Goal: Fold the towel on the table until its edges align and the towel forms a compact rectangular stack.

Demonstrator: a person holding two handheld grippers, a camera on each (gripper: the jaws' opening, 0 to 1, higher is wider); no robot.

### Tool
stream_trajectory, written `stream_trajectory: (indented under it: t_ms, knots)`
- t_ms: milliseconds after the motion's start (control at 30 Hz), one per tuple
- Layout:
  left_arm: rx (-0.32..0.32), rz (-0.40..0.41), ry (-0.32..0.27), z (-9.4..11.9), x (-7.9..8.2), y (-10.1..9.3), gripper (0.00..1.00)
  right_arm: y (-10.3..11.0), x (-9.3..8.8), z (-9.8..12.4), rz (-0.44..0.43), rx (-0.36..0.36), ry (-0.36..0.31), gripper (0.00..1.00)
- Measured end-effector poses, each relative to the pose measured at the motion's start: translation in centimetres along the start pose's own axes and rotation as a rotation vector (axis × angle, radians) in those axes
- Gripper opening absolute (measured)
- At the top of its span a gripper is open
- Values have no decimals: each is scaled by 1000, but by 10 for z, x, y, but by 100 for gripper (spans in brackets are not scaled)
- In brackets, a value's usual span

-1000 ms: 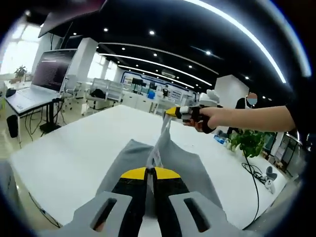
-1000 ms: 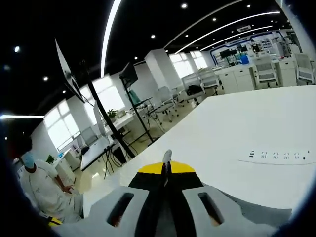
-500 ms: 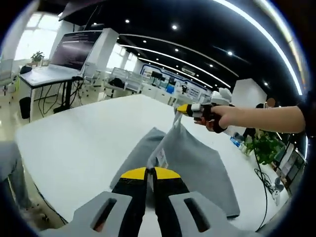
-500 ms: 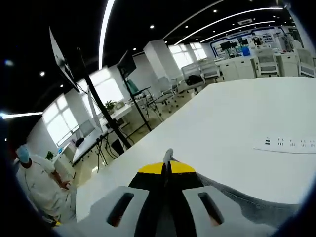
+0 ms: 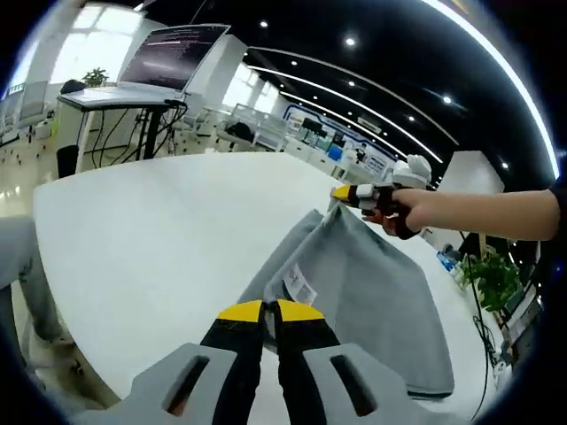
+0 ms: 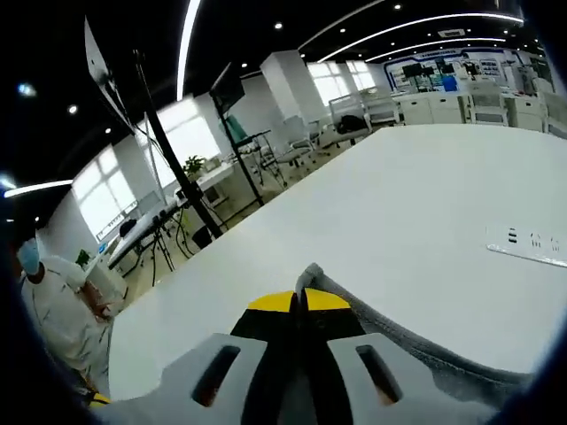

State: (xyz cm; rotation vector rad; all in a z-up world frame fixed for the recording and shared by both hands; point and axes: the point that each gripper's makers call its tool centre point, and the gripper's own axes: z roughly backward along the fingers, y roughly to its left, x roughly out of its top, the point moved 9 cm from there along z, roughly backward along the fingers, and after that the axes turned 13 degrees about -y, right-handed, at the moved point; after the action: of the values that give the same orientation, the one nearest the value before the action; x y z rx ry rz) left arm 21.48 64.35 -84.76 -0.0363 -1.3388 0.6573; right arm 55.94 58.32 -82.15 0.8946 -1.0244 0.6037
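A grey towel (image 5: pixel 372 292) with a small white label (image 5: pixel 300 285) hangs lifted over the white table (image 5: pixel 151 221), stretched between both grippers. My left gripper (image 5: pixel 268 310) is shut on its near edge in the left gripper view. At the far corner, my right gripper (image 5: pixel 344 193) pinches the cloth, held by a hand (image 5: pixel 416 211). In the right gripper view, the right gripper (image 6: pixel 299 301) is shut on a grey towel corner (image 6: pixel 310 276), and the cloth trails off to the lower right (image 6: pixel 443 363).
A white power strip (image 6: pixel 532 241) lies on the table to the right. A desk with a monitor (image 5: pixel 168 53) stands beyond the table's far side. A potted plant (image 5: pixel 492 279) sits at the right. A seated person (image 6: pixel 49 310) is at the left, off the table.
Both grippers have carried the towel lower and flatter over the table; more of its grey surface is spread out. The views have tilted down toward the tabletop.
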Motion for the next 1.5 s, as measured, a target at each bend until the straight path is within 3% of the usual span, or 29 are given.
stream_trajectory:
  t_ms: [167,300,333,467,767,1033,1333,1500]
  knots:
    - [7,-5,8,-5,-5,6,5,-8,-12,-19,63,32,37,0]
    - [-15,-122,80,-7,-5,4,7,-9,-14,-18,87,61,19,2]
    - [-24,-133,72,-9,-3,3,8,-9,-15,-17,87,59,20,5]
    - [-14,-224,109,-12,-2,4,21,-13,-22,-15,92,53,34,15]
    - [-14,-203,119,-12,-1,11,25,-30,-24,10,146,8,84,24]
    - [-16,-221,138,-10,6,14,25,-50,-18,40,175,-28,87,28]
    - [-38,-230,159,-13,14,11,24,-75,-16,101,167,-119,98,27]
    - [-60,-272,201,-13,13,14,24,-92,-10,134,170,-169,91,27]
